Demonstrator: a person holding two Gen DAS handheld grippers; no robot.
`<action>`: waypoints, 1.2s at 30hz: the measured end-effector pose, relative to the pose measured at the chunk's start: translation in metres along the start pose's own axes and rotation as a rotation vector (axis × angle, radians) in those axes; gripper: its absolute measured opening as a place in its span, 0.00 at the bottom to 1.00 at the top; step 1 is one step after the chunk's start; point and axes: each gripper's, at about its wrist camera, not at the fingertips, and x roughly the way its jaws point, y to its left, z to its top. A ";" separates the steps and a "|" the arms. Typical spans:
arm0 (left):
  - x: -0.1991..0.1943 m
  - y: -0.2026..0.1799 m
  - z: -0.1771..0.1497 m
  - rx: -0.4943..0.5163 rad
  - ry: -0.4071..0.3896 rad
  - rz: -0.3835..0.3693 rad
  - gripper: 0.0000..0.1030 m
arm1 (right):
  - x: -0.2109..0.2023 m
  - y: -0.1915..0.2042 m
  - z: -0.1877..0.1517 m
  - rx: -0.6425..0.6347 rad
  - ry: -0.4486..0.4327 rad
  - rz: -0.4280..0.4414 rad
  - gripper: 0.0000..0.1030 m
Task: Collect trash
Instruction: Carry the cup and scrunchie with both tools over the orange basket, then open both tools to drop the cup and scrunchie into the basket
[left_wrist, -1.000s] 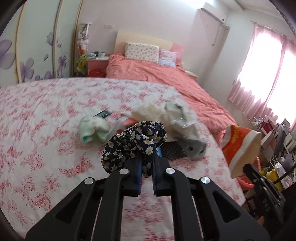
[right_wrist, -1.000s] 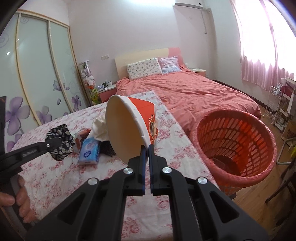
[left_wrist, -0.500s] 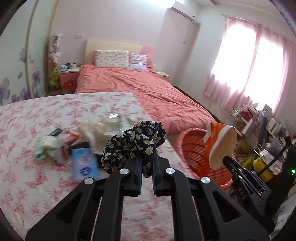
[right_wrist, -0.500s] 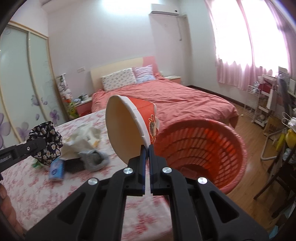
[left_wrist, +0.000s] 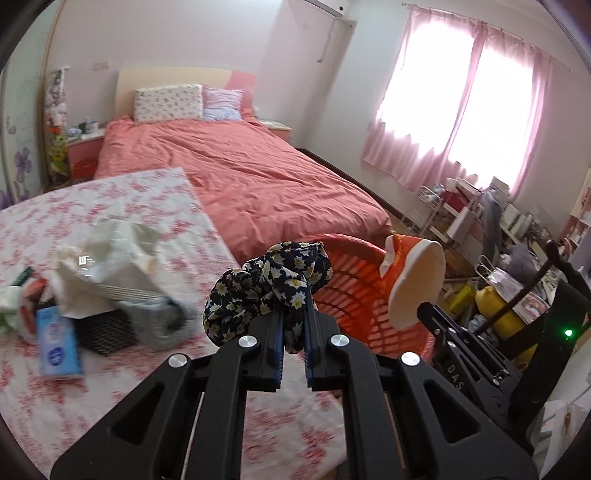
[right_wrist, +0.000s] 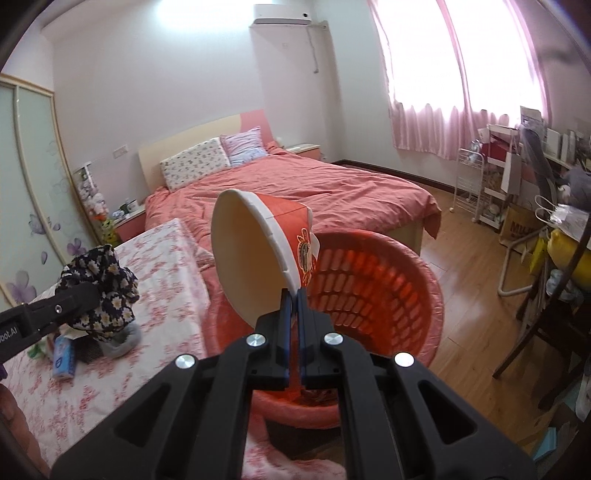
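My left gripper (left_wrist: 292, 325) is clamped on 1 floral cloth (left_wrist: 267, 284), just beside the red basket (right_wrist: 424, 288). My right gripper (right_wrist: 291, 306) pinches 1 paper cup (right_wrist: 258, 254) by its rim, tilted over that basket. Other trash lies on the surface (left_wrist: 110, 398).

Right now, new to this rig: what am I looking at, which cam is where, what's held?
There is no robot here. A person carries a two-finger tool in each hand, and each tool has a fisheye camera looking out along its fingers.

The left wrist view shows the left tool shut on a dark floral cloth. The right wrist view shows the right tool pinching the rim of an orange and white paper bowl, tilted over an orange laundry-style basket on the floor.

Beside the basket is a surface with a pink floral cover. On it lie crumpled white wrappers, a blue tissue pack and a dark mesh item. Behind is a bed.
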 end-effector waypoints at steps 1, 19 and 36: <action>0.002 -0.003 0.000 0.002 0.002 -0.009 0.08 | 0.002 -0.004 0.001 0.006 0.000 -0.003 0.04; 0.057 -0.049 0.003 0.048 0.079 -0.124 0.08 | 0.036 -0.052 0.013 0.075 0.009 -0.039 0.04; 0.079 -0.043 -0.009 0.013 0.162 -0.077 0.44 | 0.039 -0.067 0.004 0.105 0.030 -0.060 0.24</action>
